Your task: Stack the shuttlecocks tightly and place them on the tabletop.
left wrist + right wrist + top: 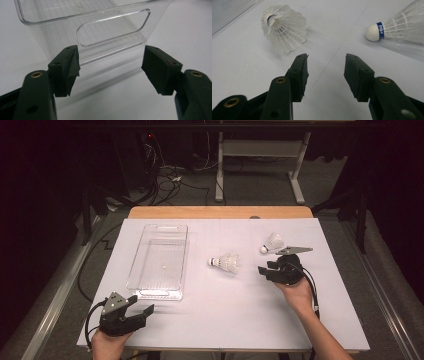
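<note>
**Two shuttlecocks loose on surface, both grippers empty**

White surface (pixel 220 320) on a wooden top; dark room behind, cables on the floor, a grey table frame further back. Clear bin (pixel 159 260) sits left of centre.

Near shuttlecock (pixel 225 263) lies on its side mid-surface, long axis across, cork pointing toward the bin. Far shuttlecock (pixel 272 243) lies tilted, cork toward the person and left.

Right gripper (pixel 268 268) sits between them, jaws apart, nothing gripped. Left gripper (pixel 141 306) jaws wide apart, facing the bin's handle end.

Left claw (pixel 142 306) jaws wide apart; right claw (pixel 266 268) jaws parted.
</note>
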Action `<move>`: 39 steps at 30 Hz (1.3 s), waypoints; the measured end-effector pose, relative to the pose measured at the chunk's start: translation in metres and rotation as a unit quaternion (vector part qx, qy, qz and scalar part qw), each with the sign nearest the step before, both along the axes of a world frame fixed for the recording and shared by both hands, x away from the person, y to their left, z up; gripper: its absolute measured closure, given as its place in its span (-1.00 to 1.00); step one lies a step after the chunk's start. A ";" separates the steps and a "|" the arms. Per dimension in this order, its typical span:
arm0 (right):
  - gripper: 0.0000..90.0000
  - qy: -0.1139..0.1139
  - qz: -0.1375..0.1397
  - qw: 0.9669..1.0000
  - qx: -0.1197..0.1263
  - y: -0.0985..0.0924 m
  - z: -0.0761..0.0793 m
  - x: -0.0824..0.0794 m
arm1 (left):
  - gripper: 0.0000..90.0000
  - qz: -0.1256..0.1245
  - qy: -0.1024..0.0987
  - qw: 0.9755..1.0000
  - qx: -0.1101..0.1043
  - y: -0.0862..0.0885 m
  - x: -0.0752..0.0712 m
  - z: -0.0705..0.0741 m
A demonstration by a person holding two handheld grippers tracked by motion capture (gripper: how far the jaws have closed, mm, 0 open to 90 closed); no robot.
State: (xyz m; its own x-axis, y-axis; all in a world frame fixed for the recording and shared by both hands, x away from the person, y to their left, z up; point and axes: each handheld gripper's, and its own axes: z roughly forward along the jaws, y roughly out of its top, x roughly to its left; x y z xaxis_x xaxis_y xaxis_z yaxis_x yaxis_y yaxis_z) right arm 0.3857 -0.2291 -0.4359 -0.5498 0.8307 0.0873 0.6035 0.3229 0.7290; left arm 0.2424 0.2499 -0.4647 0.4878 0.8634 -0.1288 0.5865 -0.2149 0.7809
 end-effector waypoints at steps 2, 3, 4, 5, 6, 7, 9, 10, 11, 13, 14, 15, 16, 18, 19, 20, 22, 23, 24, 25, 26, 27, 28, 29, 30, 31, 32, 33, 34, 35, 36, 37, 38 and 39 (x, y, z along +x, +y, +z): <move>0.20 -0.002 -0.001 1.000 -0.002 -0.001 0.000 0.001 | -0.31 0.003 -0.002 1.000 -0.004 -0.001 0.000 0.000; 0.20 -0.001 -0.003 1.000 -0.003 -0.002 0.001 0.002 | -0.31 0.000 0.000 1.000 0.000 0.000 0.000 0.000; 0.20 -0.001 -0.005 1.000 -0.004 -0.002 0.001 0.002 | -0.31 0.003 -0.002 1.000 -0.004 -0.001 0.000 0.000; 0.19 -0.002 -0.006 1.000 -0.003 -0.003 0.002 0.003 | -0.31 0.000 0.000 1.000 0.000 0.000 0.000 0.000; 0.19 -0.004 -0.007 1.000 -0.003 -0.004 0.002 0.003 | -0.31 0.003 -0.002 1.000 -0.004 -0.001 0.000 0.000; 0.19 -0.003 -0.009 1.000 -0.003 -0.005 0.003 0.004 | -0.31 0.001 0.000 1.000 -0.002 0.000 0.000 0.000; 0.18 -0.005 -0.011 1.000 -0.002 -0.007 0.004 0.004 | -0.31 0.000 0.000 1.000 0.000 0.000 0.000 0.000; 0.18 -0.006 -0.013 1.000 -0.002 -0.007 0.004 0.005 | -0.31 0.001 -0.001 1.000 -0.002 0.000 0.000 0.000; 0.17 -0.006 -0.015 1.000 -0.002 -0.008 0.004 0.005 | -0.31 0.003 -0.001 1.000 -0.004 -0.001 0.000 0.000; 0.15 -0.008 -0.016 1.000 -0.002 -0.009 0.005 0.006 | -0.31 0.003 -0.001 1.000 -0.004 0.000 0.000 0.000; 0.15 -0.008 -0.017 1.000 -0.002 -0.009 0.005 0.006 | -0.31 0.003 0.000 1.000 -0.005 0.000 0.000 0.000; 0.14 -0.010 -0.017 1.000 -0.003 -0.010 0.005 0.006 | -0.31 0.004 0.000 1.000 -0.005 0.000 0.000 0.000; 0.14 -0.011 -0.018 1.000 -0.004 -0.010 0.005 0.007 | -0.31 0.004 0.000 1.000 -0.005 0.000 0.000 0.000; 0.14 -0.011 -0.020 1.000 -0.007 -0.011 0.006 0.008 | -0.31 0.004 0.000 1.000 -0.005 0.000 0.000 0.000; 0.13 -0.012 -0.021 1.000 -0.007 -0.011 0.007 0.009 | -0.31 0.004 0.000 1.000 -0.005 0.000 0.000 0.000; 0.13 -0.011 -0.022 1.000 -0.007 -0.012 0.007 0.009 | -0.31 0.005 0.000 1.000 -0.005 0.000 0.000 0.000; 0.13 -0.012 -0.024 1.000 -0.008 -0.013 0.008 0.011 | -0.31 0.006 0.000 1.000 -0.005 0.000 0.001 0.000; 0.12 -0.012 -0.025 1.000 -0.008 -0.013 0.009 0.011 | -0.31 0.007 0.001 1.000 -0.006 0.000 0.001 -0.001; 0.12 -0.013 -0.027 1.000 -0.009 -0.013 0.009 0.012 | -0.31 0.007 0.001 1.000 -0.006 0.001 0.001 -0.001; 0.12 -0.013 -0.026 1.000 -0.010 -0.014 0.010 0.012 | -0.31 0.007 0.002 1.000 -0.006 0.001 0.001 -0.001; 0.12 -0.014 -0.027 0.999 -0.012 -0.014 0.010 0.013 | -0.31 0.007 0.002 1.000 -0.006 0.001 0.001 -0.001; 0.12 -0.016 -0.029 0.999 -0.012 -0.014 0.011 0.013 | -0.31 0.007 0.002 1.000 -0.006 0.001 0.001 -0.001; 0.11 -0.017 -0.030 0.999 -0.012 -0.015 0.012 0.014 | -0.31 0.007 0.002 1.000 -0.006 0.001 0.001 -0.001; 0.11 -0.018 -0.031 0.999 -0.012 -0.015 0.012 0.015 | -0.31 0.007 0.002 1.000 -0.007 0.001 0.001 -0.001; 0.11 -0.020 -0.031 0.999 -0.013 -0.015 0.012 0.015 | -0.31 0.007 0.002 1.000 -0.007 0.001 0.001 -0.001; 0.10 -0.018 -0.032 0.999 -0.014 -0.015 0.012 0.016 | -0.31 0.007 0.002 1.000 -0.006 0.001 0.001 -0.001; 0.10 -0.018 -0.032 0.999 -0.016 -0.015 0.012 0.017 | -0.31 0.007 0.002 1.000 -0.006 0.001 0.001 -0.001; 0.10 -0.018 -0.033 0.999 -0.016 -0.015 0.013 0.017 | -0.31 0.008 0.003 1.000 -0.007 0.001 0.001 -0.001; 0.10 -0.019 -0.033 0.999 -0.016 -0.015 0.013 0.017 | -0.31 0.008 0.003 1.000 -0.007 0.001 0.001 -0.001; 0.10 -0.020 -0.033 0.999 -0.016 -0.015 0.013 0.018 | -0.31 0.008 0.003 1.000 -0.007 0.001 0.001 -0.001; 0.10 -0.020 -0.033 0.999 -0.016 -0.016 0.014 0.018 | -0.31 0.008 0.003 1.000 -0.007 0.001 0.001 -0.001; 0.10 -0.019 -0.034 0.999 -0.016 -0.016 0.014 0.019 | -0.31 0.008 0.003 1.000 -0.007 0.001 0.001 -0.001; 0.10 -0.020 -0.035 0.999 -0.016 -0.016 0.015 0.019 | -0.31 0.008 0.003 1.000 -0.006 0.001 0.001 -0.001; 0.10 -0.021 -0.035 0.999 -0.017 -0.016 0.015 0.019 | -0.31 0.008 0.003 1.000 -0.006 0.001 0.001 -0.001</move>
